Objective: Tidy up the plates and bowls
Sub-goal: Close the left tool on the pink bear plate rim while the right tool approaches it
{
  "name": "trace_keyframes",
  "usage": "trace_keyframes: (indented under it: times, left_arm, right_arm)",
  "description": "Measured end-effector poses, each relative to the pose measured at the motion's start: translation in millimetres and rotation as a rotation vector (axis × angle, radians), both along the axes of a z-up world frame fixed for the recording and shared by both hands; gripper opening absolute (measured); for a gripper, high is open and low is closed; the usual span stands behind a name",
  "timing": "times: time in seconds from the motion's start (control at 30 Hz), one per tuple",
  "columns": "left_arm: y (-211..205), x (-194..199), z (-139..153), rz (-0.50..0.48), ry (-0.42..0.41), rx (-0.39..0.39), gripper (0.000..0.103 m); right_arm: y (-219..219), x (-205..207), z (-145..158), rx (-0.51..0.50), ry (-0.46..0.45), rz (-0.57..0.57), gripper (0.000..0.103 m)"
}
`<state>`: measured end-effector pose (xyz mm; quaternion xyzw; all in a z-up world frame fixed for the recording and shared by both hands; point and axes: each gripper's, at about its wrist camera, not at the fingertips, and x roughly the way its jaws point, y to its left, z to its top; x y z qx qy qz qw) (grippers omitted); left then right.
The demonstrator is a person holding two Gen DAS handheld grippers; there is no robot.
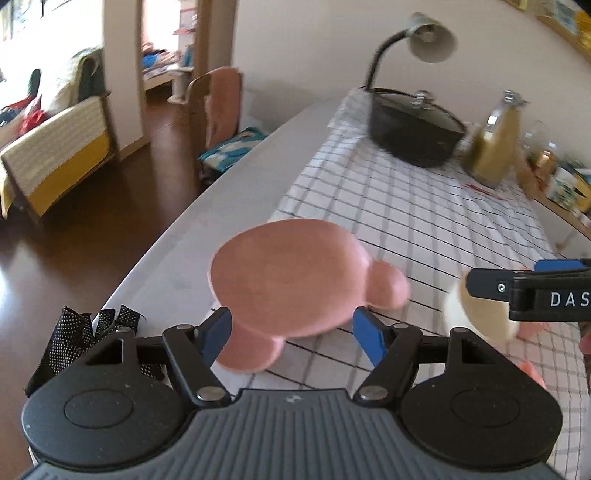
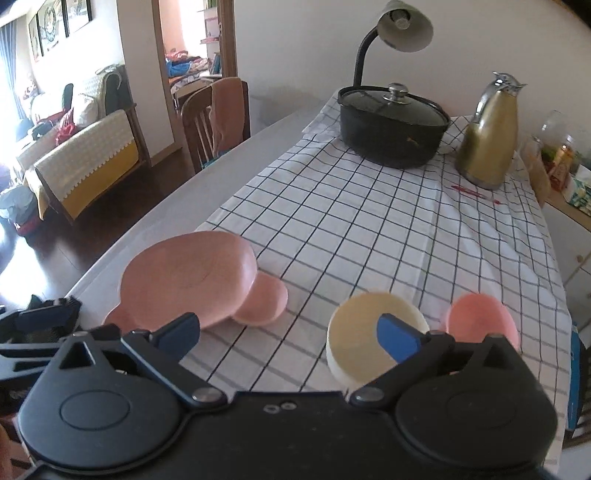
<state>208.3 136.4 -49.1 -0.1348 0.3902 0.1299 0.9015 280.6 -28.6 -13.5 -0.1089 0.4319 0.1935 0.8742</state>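
Checked cloth covers most of the counter (image 2: pixel 177 221), with a black lidded pot (image 2: pixel 391 125), a gold jug (image 2: pixel 487 147) and a desk lamp (image 2: pixel 402 22) at the far end and a living room beyond the left edge. At the near end lie 3 pieces: a pink plate (image 2: pixel 188 277) with 2 round ear-like lobes on the left, a cream bowl (image 2: pixel 362 332) right of it, and a pink bowl (image 2: pixel 480 317) just beside the cream one on its right. The left tool (image 1: pixel 291 332) stands partly open and grips nothing; the plate (image 1: pixel 291 273) sits directly ahead of it, its near rim between the blue pads without either visibly pressing on it, though blur makes contact hard to rule out. The right tool (image 2: pixel 291 336) is spread as wide as it goes and holds nothing; its right pad overlaps the cream bowl in view, and bare cloth lies between its pads. The plate's long axis, lobe to lobe, runs near-left to far-right. I judge the left hand nearer the plate and the right hand nearer the 2 bowls, so each piece lies just ahead of its own tool.
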Motion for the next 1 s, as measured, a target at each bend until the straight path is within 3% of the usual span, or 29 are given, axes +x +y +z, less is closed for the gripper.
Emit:
trace_keyframes:
  times: [0.47, 0.67, 1.0]
  left_arm:
    - [49, 57, -64, 0.137, 0.149, -0.046, 0.072]
    - [58, 67, -79, 0.178, 0.178, -0.045, 0.071]
    - [70, 72, -92, 0.206, 0.213, -0.075, 0.037]
  right_arm:
    - [42, 89, -70, -0.092, 0.100, 0.055, 0.094]
    - [55, 107, -93, -0.117, 0.135, 0.084, 0.080]
    - [72, 121, -109, -0.108, 0.157, 0.148, 0.052]
